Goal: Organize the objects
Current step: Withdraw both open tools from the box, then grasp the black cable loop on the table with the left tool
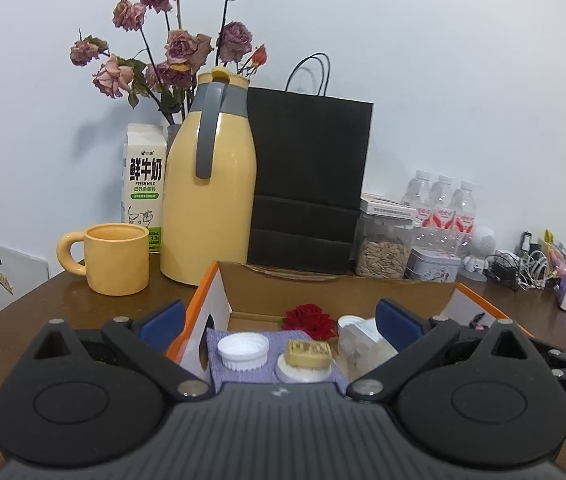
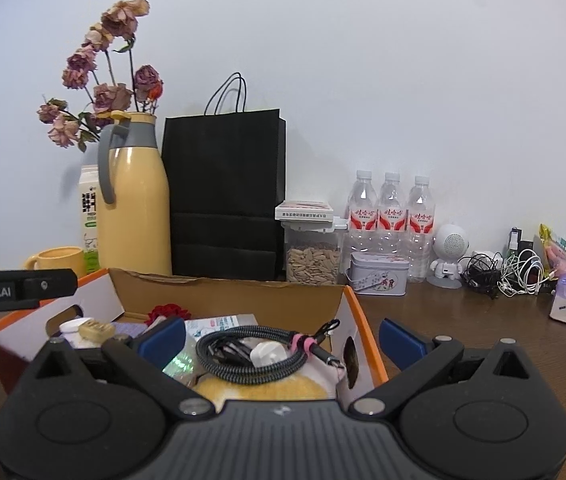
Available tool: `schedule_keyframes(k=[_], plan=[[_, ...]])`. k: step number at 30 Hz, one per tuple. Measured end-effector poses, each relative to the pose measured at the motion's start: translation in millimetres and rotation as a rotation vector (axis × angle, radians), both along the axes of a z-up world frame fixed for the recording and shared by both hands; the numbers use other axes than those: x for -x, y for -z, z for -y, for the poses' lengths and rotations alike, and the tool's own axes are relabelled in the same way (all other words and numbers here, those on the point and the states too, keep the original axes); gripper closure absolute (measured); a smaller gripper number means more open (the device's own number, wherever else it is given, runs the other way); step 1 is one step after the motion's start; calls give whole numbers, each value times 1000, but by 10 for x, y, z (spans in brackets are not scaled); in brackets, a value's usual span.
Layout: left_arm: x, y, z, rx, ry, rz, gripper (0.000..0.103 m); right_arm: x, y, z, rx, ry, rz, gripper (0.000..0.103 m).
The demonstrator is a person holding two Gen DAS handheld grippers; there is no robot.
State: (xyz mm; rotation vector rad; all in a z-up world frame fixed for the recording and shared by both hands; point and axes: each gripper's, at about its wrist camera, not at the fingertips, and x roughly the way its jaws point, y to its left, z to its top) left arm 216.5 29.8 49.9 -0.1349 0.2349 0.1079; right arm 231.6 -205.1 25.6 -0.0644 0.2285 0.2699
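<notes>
Plain white wall [image 2: 403, 80] behind, evenly lit, faint soft shadows at 9 o'clock. Dark brown wooden desk [image 2: 483, 328] below, glossy, running to the wall. Against the wall from 9 to 3 o'clock: dried roses [image 1: 171, 48], yellow jug [image 1: 209, 184], black paper bag [image 2: 225, 196], three water bottles [image 2: 391, 216], tangled cables [image 2: 503, 272].

Open cardboard box [image 1: 339, 292] with orange rim, flaps up, upright on the tabletop. Inside, left part: white cap [image 1: 243, 351] open side up on a purple cloth [image 1: 243, 378]; yellow block [image 1: 309, 353] on a white lid; red rose [image 1: 310, 320] behind them. Right part: coiled braided cable [image 2: 251, 354] with pink tie, white plug [image 2: 269, 354] in the coil.
</notes>
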Motion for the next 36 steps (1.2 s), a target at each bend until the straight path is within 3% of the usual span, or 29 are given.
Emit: schedule_keyframes(k=[8,18,22,29,32,33,36], plan=[[330,101,30,4,47,-54,0,300,92,125,25,-33,-39,0],[371,302,60,15,76,-232,1,378,221,210,60,-45,-147,0],[284,375,124,-5,88,-302,18,339,261,219,64,-41,-176,0],[88,496,283,-12,121,-398,32,307,289,215,66,-37,-199,0],[46,522,413,-65,124,-408,39,291,289,227,58,-38,-208,0],[50,524,444,-75,130,-408,46,287,291,234,55,-38,-210,0],[89,520,509,-84,153,-397,85,279,292,243,48,-37,-214,0]])
